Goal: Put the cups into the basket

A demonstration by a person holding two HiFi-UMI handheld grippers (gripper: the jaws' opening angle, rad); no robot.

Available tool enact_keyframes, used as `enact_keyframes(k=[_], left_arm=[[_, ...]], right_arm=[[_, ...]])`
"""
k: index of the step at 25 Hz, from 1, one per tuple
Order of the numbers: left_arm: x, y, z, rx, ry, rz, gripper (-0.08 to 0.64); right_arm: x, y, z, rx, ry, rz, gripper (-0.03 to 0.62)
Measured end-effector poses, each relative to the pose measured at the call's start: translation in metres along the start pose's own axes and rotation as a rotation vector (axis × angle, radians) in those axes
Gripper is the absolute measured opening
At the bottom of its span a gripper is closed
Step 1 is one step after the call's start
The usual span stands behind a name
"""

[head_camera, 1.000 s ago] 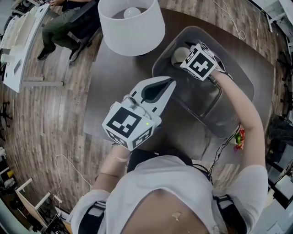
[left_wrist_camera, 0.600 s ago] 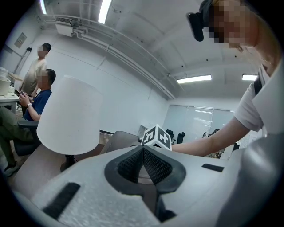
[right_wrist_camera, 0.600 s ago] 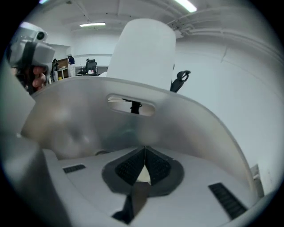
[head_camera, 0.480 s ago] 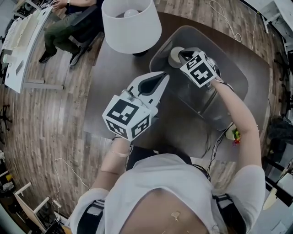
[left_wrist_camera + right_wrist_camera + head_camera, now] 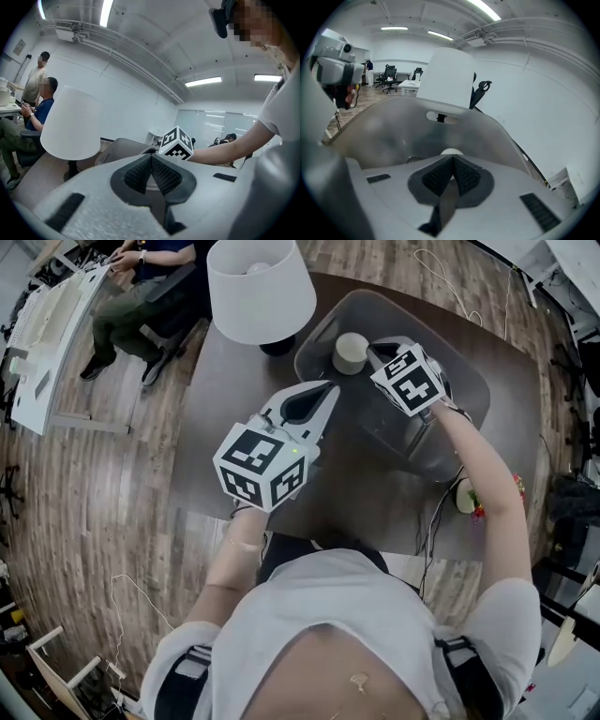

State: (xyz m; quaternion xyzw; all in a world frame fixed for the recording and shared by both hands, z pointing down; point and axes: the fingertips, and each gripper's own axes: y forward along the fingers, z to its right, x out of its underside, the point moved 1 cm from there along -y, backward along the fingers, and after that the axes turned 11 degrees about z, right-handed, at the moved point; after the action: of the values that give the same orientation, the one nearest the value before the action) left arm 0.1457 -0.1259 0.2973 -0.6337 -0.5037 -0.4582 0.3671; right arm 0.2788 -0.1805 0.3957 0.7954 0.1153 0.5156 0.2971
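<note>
A pale cup [image 5: 352,352] stands upright inside the grey translucent basket [image 5: 469,390] at the far right of the dark table. My right gripper [image 5: 375,351] is inside the basket just right of the cup, shut and empty, its marker cube above my wrist. In the right gripper view the cup's rim [image 5: 451,151] shows just past the right gripper's [image 5: 452,158] closed tips, with the basket wall [image 5: 384,131] around it. My left gripper [image 5: 328,392] hovers over the table left of the basket, shut with nothing in it. In the left gripper view its [image 5: 151,158] pads meet.
A white lamp [image 5: 261,289] stands on the table's far left corner, close to the basket. A small pale round object [image 5: 462,495] sits near the table's right edge beside cables. A seated person [image 5: 141,296] is beyond the table. Bare tabletop [image 5: 225,381] lies left of my left gripper.
My right gripper has drawn back to the right off the cup, which now stands free in the basket. The left gripper has barely moved.
</note>
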Motion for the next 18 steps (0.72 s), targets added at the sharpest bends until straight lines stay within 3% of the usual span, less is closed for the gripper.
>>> enact_keyframes(k=[12, 18], left_arm=[[0.000, -0.013, 0.042, 0.047, 0.028, 0.013, 0.011], [0.003, -0.011, 0.062, 0.085, 0.035, 0.012, 0.011]], right_arm=[[-0.032, -0.084, 0.007, 0.132, 0.066, 0.099, 0.011], [-0.030, -0.126, 0.002, 0.198, 0.097, 0.133, 0.011]])
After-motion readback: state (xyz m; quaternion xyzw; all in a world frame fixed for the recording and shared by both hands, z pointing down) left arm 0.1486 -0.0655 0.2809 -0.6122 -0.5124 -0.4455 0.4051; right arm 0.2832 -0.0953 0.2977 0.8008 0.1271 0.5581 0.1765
